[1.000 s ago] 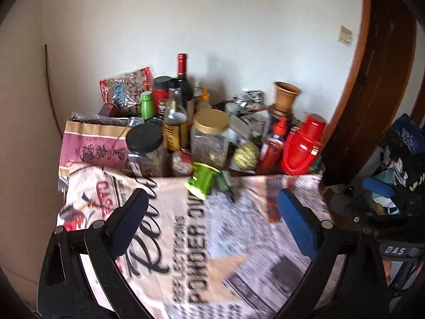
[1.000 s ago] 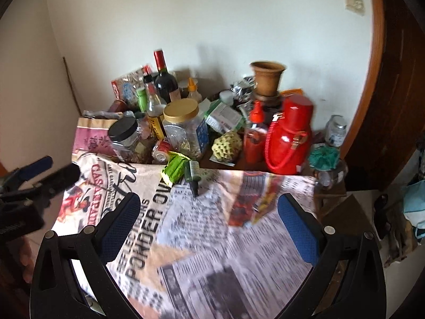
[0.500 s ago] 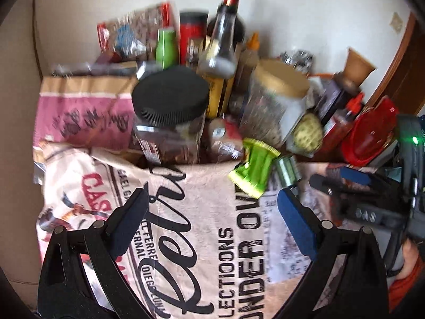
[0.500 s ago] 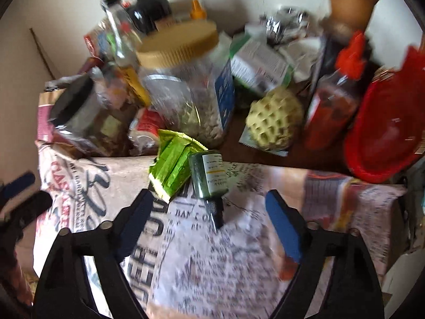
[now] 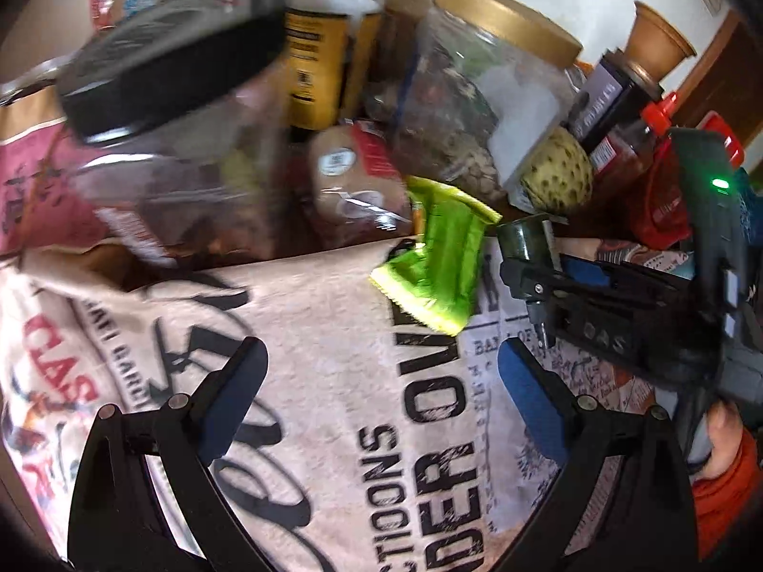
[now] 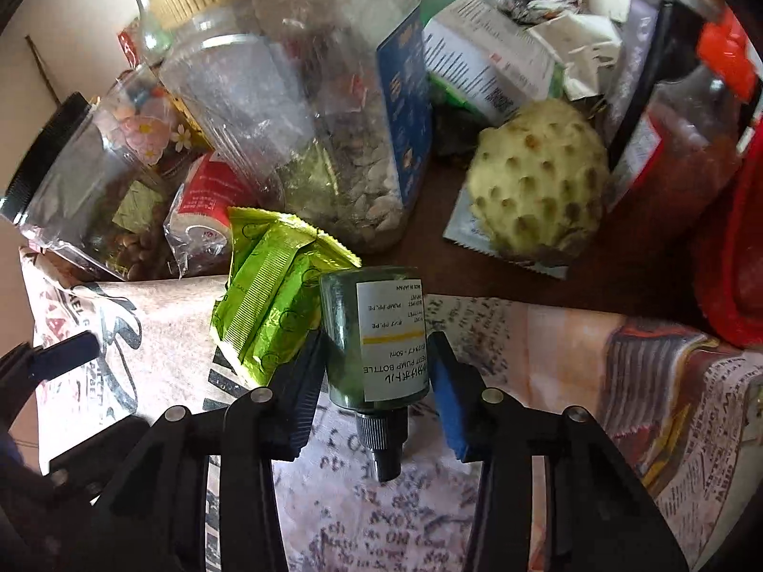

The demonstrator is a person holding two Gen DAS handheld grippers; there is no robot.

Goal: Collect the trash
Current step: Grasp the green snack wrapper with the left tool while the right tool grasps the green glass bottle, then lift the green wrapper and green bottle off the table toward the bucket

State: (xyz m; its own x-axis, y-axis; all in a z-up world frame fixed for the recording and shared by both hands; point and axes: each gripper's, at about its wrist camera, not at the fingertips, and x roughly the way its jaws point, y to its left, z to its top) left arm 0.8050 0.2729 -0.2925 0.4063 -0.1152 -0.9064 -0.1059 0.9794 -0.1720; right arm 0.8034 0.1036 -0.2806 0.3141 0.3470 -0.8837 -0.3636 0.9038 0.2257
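Observation:
A small dark green pump bottle (image 6: 376, 333) with a white label lies on the newspaper-print cloth (image 6: 524, 381), nozzle toward me. My right gripper (image 6: 376, 372) brackets it, jaws narrowed beside its body, a slim gap still showing on each side. A crumpled green wrapper (image 6: 267, 295) lies touching the bottle's left side. In the left wrist view my left gripper (image 5: 376, 395) is open and empty over the cloth (image 5: 334, 405), just short of the green wrapper (image 5: 438, 267). The right gripper (image 5: 553, 276) and bottle (image 5: 524, 240) show at the right there.
Behind the wrapper stand a black-lidded jar (image 5: 181, 109), a gold-lidded jar (image 6: 295, 109), a red packet (image 6: 205, 205), a custard apple (image 6: 534, 181), a sauce bottle (image 6: 686, 133), a carton (image 6: 481, 57) and a red thermos (image 6: 734, 257).
Both grippers moved forward toward the wrapper and bottle. The right gripper's jaws narrowed from wide open and now bracket the green bottle.

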